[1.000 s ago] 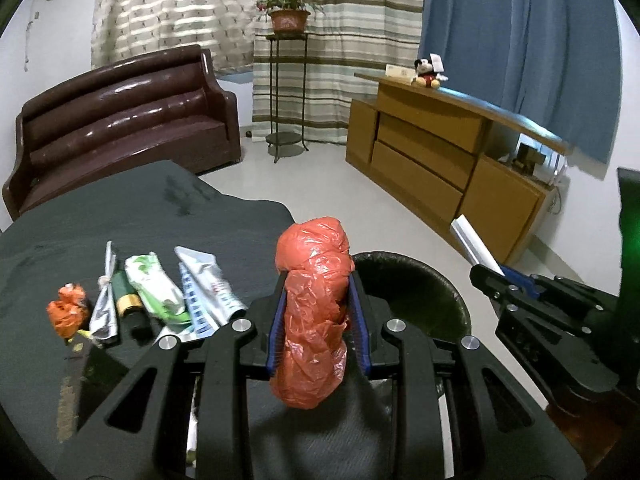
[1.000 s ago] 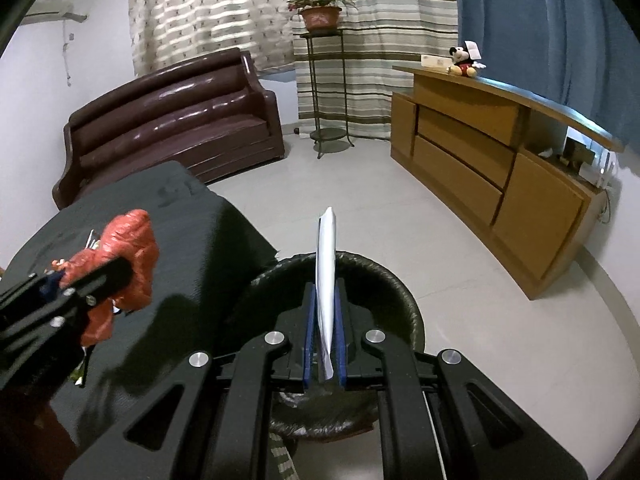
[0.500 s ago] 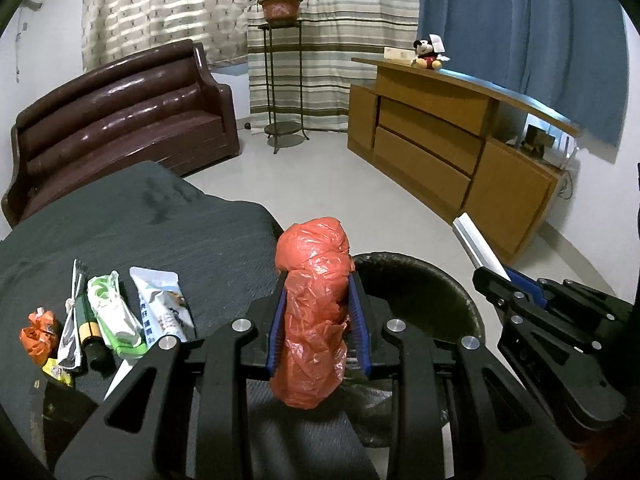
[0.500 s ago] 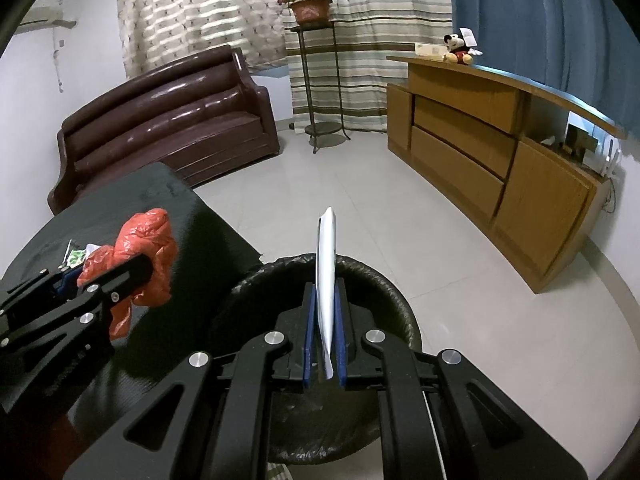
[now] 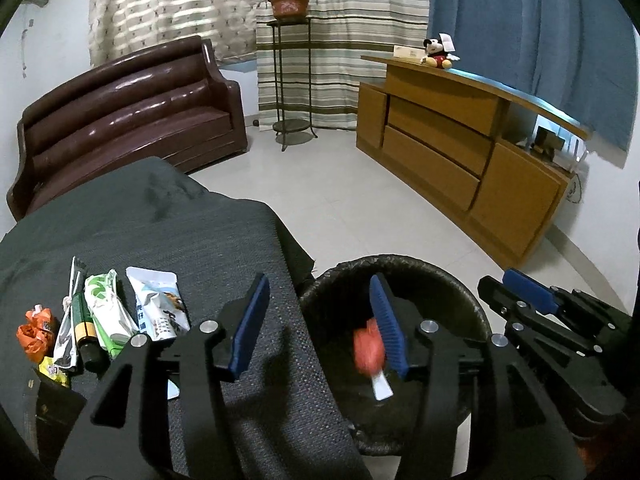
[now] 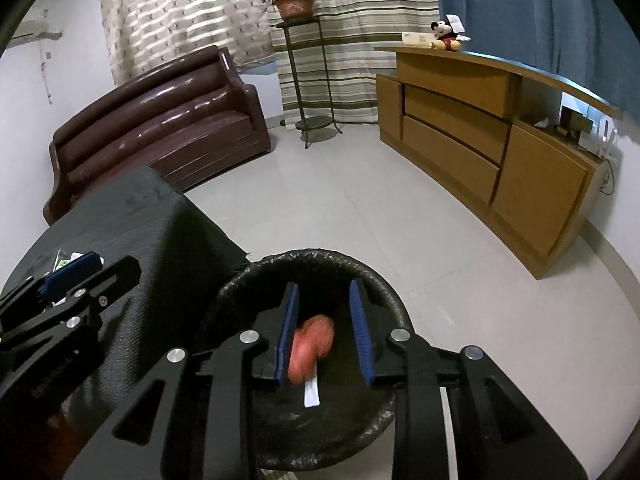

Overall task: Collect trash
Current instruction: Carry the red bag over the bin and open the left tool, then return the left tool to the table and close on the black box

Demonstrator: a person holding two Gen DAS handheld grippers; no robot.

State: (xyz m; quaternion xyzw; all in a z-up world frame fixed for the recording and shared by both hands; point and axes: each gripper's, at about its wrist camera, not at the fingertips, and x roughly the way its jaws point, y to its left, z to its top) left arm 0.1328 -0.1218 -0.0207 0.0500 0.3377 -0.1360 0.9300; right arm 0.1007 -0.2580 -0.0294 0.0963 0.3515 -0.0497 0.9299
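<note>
A: While the tongs hang above the bin, what lies at the far left?

B: On the dark-clothed bench [image 5: 168,236] a row of litter: a crumpled orange scrap [image 5: 35,330], a silver wrapper [image 5: 66,344], a dark tube with a yellow band [image 5: 86,334], a green-and-white wrapper [image 5: 108,316] and a white-and-blue packet [image 5: 158,308]. They sit just beside one another, as they did a second ago.

A: And the left tongs [image 5: 320,324]?

B: Their jaws are opening and nothing is between them. A second ago they pinched the red plastic bag [image 5: 368,346] upright; now that bag is loose and blurred, low inside the black-lined bin [image 5: 400,260], partly hidden behind the right blue pad.

A: Anything with it?

B: A white paper strip [image 5: 382,386] shows just below the bag, also inside the bin.

A: Then the right tongs [image 6: 324,328]?

B: Opening too, jaws apart with a clear gap. Earlier they were pressed on that white strip, which stood up between the pads. Now the strip [image 6: 312,392] is free, and the red bag [image 6: 312,342] shows in the gap, both down in the bin [image 6: 384,280]. I cannot tell whether either has reached the bottom.

A: Farther right?

B: The brown sofa [image 6: 160,120], the plant stand [image 6: 312,80] and the wooden sideboard [image 6: 500,152] with a plush toy [image 6: 446,36] look as before.
</note>
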